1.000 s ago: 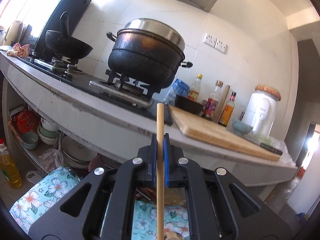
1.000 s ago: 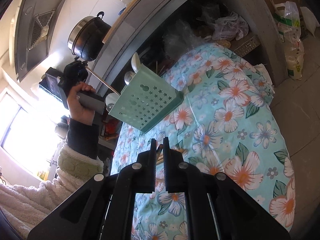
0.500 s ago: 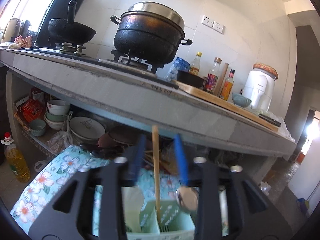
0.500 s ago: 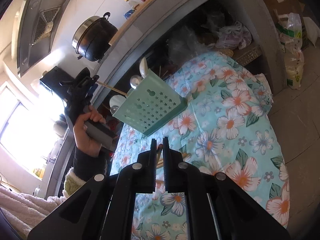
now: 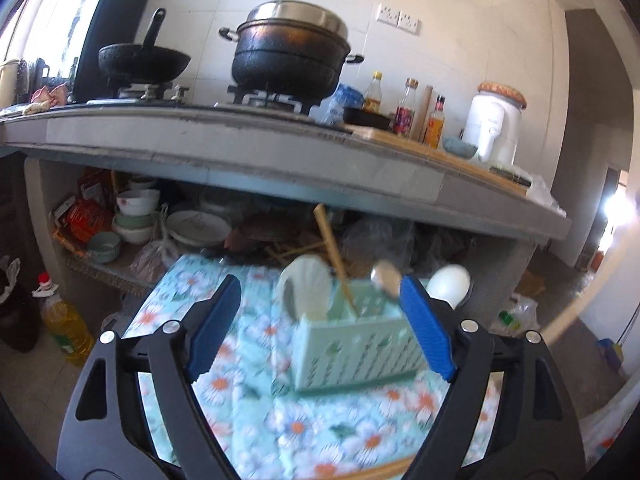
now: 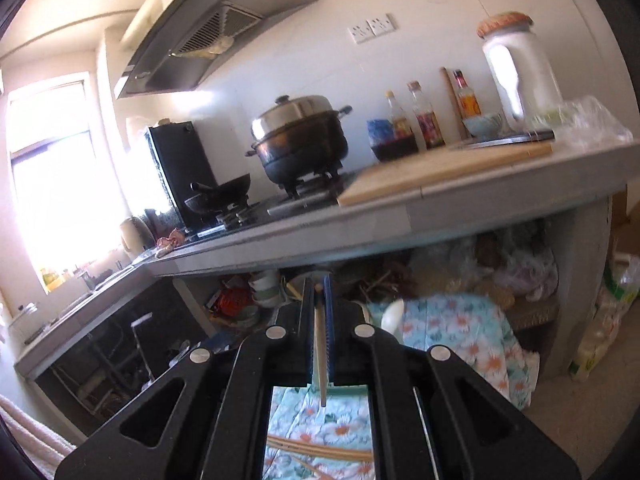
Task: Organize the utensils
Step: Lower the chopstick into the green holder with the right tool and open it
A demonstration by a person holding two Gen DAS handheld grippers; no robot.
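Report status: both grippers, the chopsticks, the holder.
Left gripper opening, nothing between its pads. Right gripper shut on a chopstick. Another chopstick leans in the green holder with spoons. More chopsticks lie on the floral cloth.

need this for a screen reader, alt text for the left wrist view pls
The left gripper, jaws opening with nothing pressed between them, faces a mint utensil caddy on a floral cloth, holding a chopstick and spoons. Behind, a kitchen counter carries a black pot.

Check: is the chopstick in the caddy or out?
In. The chopstick stands tilted in the caddy, free of the opening left gripper.
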